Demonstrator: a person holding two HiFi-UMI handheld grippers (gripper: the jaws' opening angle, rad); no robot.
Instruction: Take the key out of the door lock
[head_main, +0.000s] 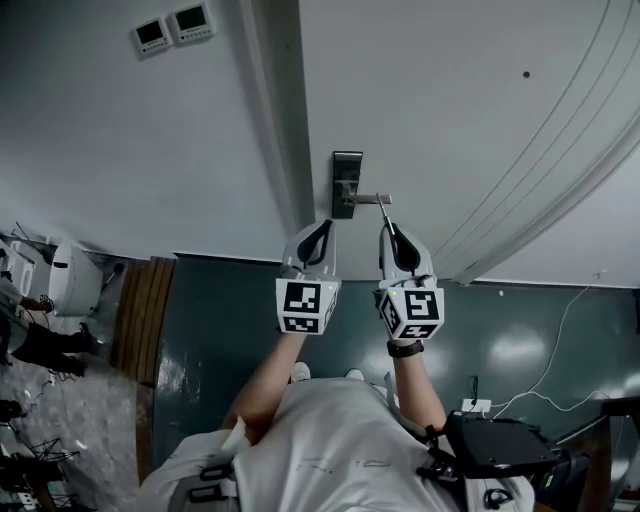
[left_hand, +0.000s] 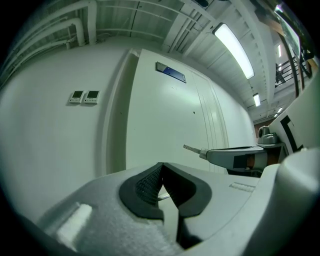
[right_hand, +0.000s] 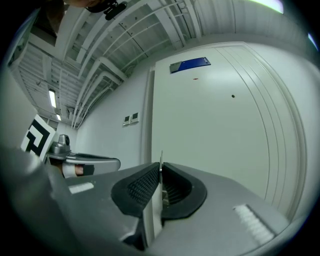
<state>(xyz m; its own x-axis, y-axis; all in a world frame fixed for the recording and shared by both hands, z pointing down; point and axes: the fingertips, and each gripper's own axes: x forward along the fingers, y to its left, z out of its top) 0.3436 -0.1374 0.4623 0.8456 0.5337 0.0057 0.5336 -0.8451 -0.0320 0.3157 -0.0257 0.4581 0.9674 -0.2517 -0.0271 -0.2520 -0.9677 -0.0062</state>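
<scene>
As I look down from my head, my right claw (head_main: 388, 228) is clamped on the key (head_main: 383, 211), whose tip hangs free just right of the lock (head_main: 347, 184); my left claw (head_main: 324, 226) sits just below the lock. Left gripper view: jaws pressed together, empty. Right gripper view: the key's blade stands pinched between my jaws.

The slim silver key (head_main: 382, 208) juts from the closed jaws of the right gripper (head_main: 388, 228) just right of centre, clear of the dark upright door lock (head_main: 346, 180); the lock stands just to its upper left.
</scene>
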